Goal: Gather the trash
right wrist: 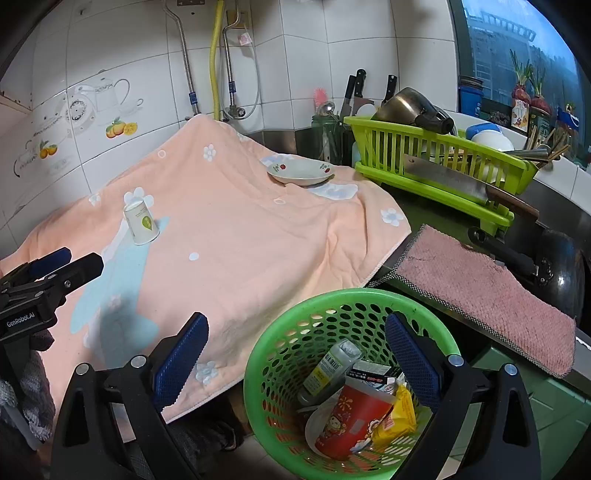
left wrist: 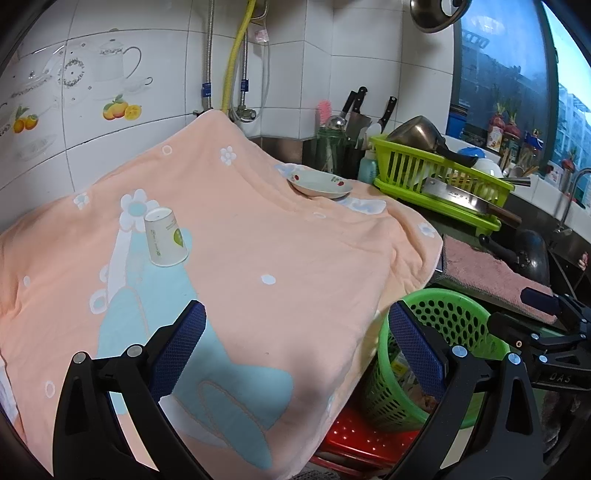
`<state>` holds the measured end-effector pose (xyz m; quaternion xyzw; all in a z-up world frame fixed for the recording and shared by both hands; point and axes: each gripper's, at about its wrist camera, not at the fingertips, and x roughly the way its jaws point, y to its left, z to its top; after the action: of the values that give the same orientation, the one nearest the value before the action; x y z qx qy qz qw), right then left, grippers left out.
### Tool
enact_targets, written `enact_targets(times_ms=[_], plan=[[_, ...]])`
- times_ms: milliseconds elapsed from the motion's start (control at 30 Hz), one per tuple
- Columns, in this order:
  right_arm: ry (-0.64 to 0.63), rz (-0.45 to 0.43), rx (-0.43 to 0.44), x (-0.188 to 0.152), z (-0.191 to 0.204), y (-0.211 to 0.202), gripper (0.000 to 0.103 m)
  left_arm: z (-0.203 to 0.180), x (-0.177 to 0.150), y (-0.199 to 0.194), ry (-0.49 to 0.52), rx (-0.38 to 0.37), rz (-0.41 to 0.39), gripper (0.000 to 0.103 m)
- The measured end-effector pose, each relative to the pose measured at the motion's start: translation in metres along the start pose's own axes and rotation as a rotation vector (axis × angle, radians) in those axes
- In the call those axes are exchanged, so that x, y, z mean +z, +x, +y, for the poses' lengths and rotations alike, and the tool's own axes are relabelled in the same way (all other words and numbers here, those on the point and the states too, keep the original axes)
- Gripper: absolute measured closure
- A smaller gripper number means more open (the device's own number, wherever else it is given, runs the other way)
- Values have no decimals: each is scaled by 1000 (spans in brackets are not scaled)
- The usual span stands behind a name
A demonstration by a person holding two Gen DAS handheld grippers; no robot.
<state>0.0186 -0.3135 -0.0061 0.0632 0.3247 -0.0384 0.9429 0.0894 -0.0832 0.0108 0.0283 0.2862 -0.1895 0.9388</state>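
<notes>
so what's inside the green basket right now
In the green basket: a red printed cup, a tube, a yellow wrapper and a small box. Whatever lies beneath them is covered.

Whatever lies under the peach towel (left wrist: 258, 258) is fully covered, so the surface it drapes cannot be made out. In the left wrist view the green basket (left wrist: 458, 314) is half hidden behind the towel's edge and a gripper finger, and its contents are too dark to identify; the red crate (left wrist: 354, 435) below it shows only a corner. In the right wrist view the print on the tube (right wrist: 328, 369) and the small box (right wrist: 369, 373) inside the basket is too small to read. The black pan (right wrist: 565, 280) runs off the right edge. The hanging lid (left wrist: 436, 14) is cut by the top edge.
</notes>
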Motion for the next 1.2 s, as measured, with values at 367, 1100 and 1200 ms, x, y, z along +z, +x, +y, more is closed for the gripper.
enact_targets(times_ms=[367,1100,1200], plan=[[-4,1,6,-1,5,1,10,10,-2,-4,-15,23,-4,5],[-4,7,17,0,10,3,10,23,-4,-9,-37,67,-9,5],[-4,5,18,0,11,2,10,24,-4,-10,-38,73,-10,5]])
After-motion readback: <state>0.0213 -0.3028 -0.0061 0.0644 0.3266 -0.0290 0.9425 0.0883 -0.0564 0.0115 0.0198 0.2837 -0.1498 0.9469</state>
